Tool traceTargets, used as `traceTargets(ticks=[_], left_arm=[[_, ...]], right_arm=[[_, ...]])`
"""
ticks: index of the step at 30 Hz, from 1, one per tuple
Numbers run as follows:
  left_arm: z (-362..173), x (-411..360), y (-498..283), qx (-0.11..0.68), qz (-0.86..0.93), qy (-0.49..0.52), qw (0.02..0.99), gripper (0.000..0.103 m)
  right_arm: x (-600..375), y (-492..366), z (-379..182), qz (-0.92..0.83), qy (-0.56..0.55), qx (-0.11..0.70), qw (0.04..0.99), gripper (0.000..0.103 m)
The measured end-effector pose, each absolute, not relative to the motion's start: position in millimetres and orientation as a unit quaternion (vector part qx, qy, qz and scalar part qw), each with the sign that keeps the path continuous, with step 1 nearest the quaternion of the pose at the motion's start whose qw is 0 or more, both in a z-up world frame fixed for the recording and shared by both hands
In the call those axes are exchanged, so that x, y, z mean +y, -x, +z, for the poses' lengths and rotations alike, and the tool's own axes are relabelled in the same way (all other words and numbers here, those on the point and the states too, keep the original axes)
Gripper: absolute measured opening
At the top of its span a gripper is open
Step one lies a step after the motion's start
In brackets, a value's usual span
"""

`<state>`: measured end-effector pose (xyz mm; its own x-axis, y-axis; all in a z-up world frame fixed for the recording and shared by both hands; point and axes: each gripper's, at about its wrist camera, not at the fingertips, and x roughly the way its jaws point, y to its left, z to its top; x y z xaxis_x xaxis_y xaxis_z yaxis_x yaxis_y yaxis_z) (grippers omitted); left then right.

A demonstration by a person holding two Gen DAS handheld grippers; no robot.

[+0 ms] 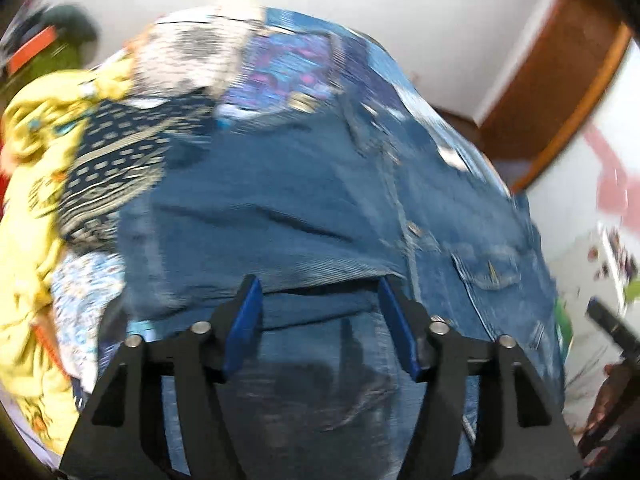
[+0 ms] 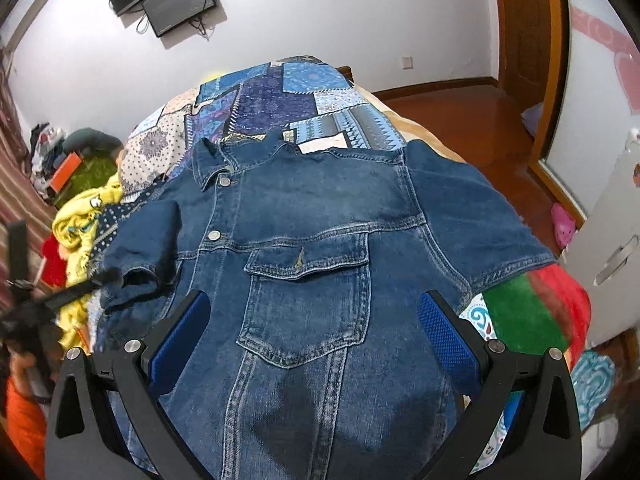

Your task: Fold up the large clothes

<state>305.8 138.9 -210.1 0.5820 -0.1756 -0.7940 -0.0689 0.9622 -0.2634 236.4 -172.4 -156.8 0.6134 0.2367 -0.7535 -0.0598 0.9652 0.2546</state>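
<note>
Between the spread blue pads of the left gripper [image 1: 320, 300] lies a fold of the denim jacket [image 1: 288, 208]; jaws apart, nothing clamped. Left wrist view is motion-blurred, so whether the pads touch the cloth cannot be told. Right gripper [image 2: 314, 312] likewise stands wide open above the jacket's lower front, its pads either side of the flap chest pocket [image 2: 306, 304], no cloth pinched.

Jacket lies front-up across the bed, collar [image 2: 224, 160] at the far end from the grippers. One short sleeve [image 2: 476, 216] lies flat, spread toward the door side of the jacket. Other sleeve [image 2: 136, 248] is bunched and folded inward over the front panel.

Under the jacket: patchwork bedspread [image 2: 280, 96], blue and purple squares, showing beyond the collar. Beside the bunched sleeve: yellow printed garment [image 2: 76, 232] in a heap, touching a dotted navy cloth [image 2: 116, 220]. Beside the flat sleeve's hem: red and green blanket [image 2: 532, 308]. Beyond the bedspread, on the white wall: dark screen [image 2: 176, 2].
</note>
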Motion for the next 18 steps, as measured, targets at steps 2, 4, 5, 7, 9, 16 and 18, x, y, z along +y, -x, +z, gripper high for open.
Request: traceTargets(ticks=[2, 4, 5, 7, 9, 16, 18], left_arm=[[-212.1, 169.8, -302.2, 0.452, -0.008, 0.171, 0.875, 0.071], [-219.2, 196.5, -301.1, 0.455, 0.008, 0.204, 0.867, 0.071], [-226.1, 212.6, -299.3, 0.458, 0.016, 0.228, 0.859, 0.071], [-241.2, 238.8, -296.1, 0.464, 0.019, 0.278, 0.841, 0.071], [-258.0, 258.1, -293.5, 0.469, 0.013, 0.325, 0.821, 0.071], [-312.2, 284.3, -302.8, 0.482, -0.011, 0.435, 0.76, 0.071], [-322.9, 286.3, -309.6, 0.483, -0.02, 0.457, 0.747, 0.071]], right_arm=[[-165.6, -238.4, -156.2, 0.081, -0.086, 0.43, 0.895, 0.103], [-161.0, -240.2, -156.9, 0.084, -0.08, 0.431, 0.895, 0.103], [-157.8, -241.3, -157.2, 0.087, -0.078, 0.432, 0.894, 0.103], [-152.4, -243.9, -158.0, 0.09, -0.076, 0.434, 0.893, 0.103], [-147.2, -244.8, -158.9, 0.093, -0.07, 0.435, 0.893, 0.103], [-130.7, -251.0, -163.6, 0.094, -0.047, 0.441, 0.891, 0.103], [-128.4, -251.8, -164.0, 0.095, -0.046, 0.443, 0.89, 0.103]])
